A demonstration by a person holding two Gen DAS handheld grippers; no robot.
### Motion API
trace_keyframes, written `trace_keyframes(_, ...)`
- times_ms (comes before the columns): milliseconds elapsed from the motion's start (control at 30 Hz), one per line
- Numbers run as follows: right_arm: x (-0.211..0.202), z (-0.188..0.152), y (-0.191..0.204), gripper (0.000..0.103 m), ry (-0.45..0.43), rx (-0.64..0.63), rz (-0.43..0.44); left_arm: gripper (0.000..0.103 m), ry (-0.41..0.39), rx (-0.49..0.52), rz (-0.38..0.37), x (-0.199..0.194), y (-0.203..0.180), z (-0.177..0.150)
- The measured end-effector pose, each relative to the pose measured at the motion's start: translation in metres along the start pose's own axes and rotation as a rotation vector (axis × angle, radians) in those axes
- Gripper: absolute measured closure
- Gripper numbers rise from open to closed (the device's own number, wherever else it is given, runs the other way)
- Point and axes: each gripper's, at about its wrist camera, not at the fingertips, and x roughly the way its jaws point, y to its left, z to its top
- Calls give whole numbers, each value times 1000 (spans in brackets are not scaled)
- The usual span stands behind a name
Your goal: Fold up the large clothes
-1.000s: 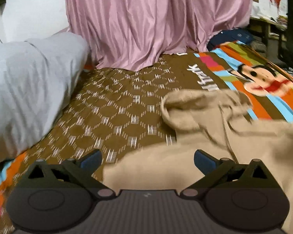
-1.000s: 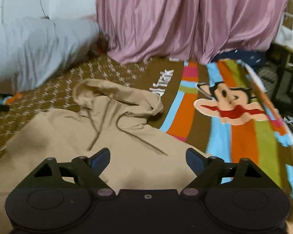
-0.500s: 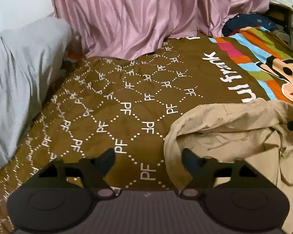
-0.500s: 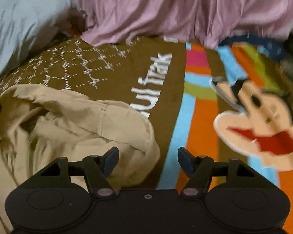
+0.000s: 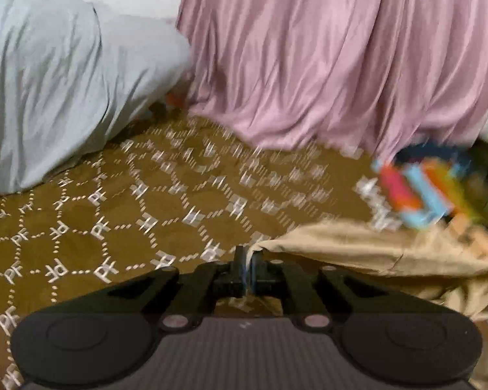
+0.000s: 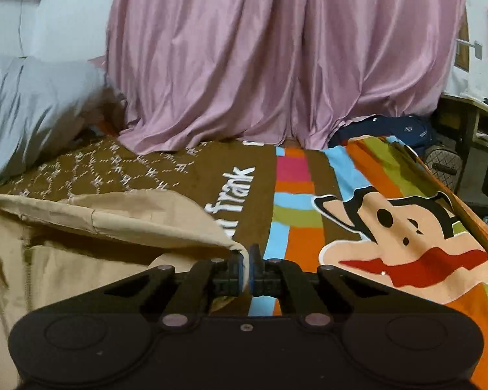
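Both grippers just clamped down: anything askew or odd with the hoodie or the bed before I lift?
Nothing stands out. The left gripper and right gripper, jaws just closed, each pinch an edge of the tan hoodie's hood. It lies rumpled on the bedspread, undamaged.

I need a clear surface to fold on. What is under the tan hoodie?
The tan hoodie lies on a brown patterned bedspread that turns into coloured stripes with a cartoon monkey. The cloth itself hides whatever lies beneath its middle.

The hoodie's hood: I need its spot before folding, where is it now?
In both wrist views the hood lies on the brown blanket, its corners pinched by the left gripper and right gripper.
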Motion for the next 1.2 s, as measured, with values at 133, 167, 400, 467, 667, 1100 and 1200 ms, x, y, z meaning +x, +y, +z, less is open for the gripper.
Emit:
trace_keyframes(133,-35,3,-9,101,-70,55,36,99,-124,56,-70,-49,4,-6)
trace_keyframes(167,-45,4,-11,101,-96,37,44,99,-148,73,-80,-60,4,-8)
trace_keyframes(400,-121,-8,-18,100,-225,-120,67,98,-248,177,-142,-122,6,-42)
trace_keyframes(467,-136,-18,-20,99,-225,-162,76,98,-247,221,-139,-129,6,-53)
trace_keyframes(667,-160,-56,-10,97,-179,-355,66,97,-131,408,-121,-136,-3,-95)
trace_keyframes(1100,-191,-127,8,58,60,-548,117,24,235,465,-171,-164,40,-134)
trace_keyframes(1200,-212,-135,10,51,94,-598,161,23,261,472,-152,-182,58,-138)
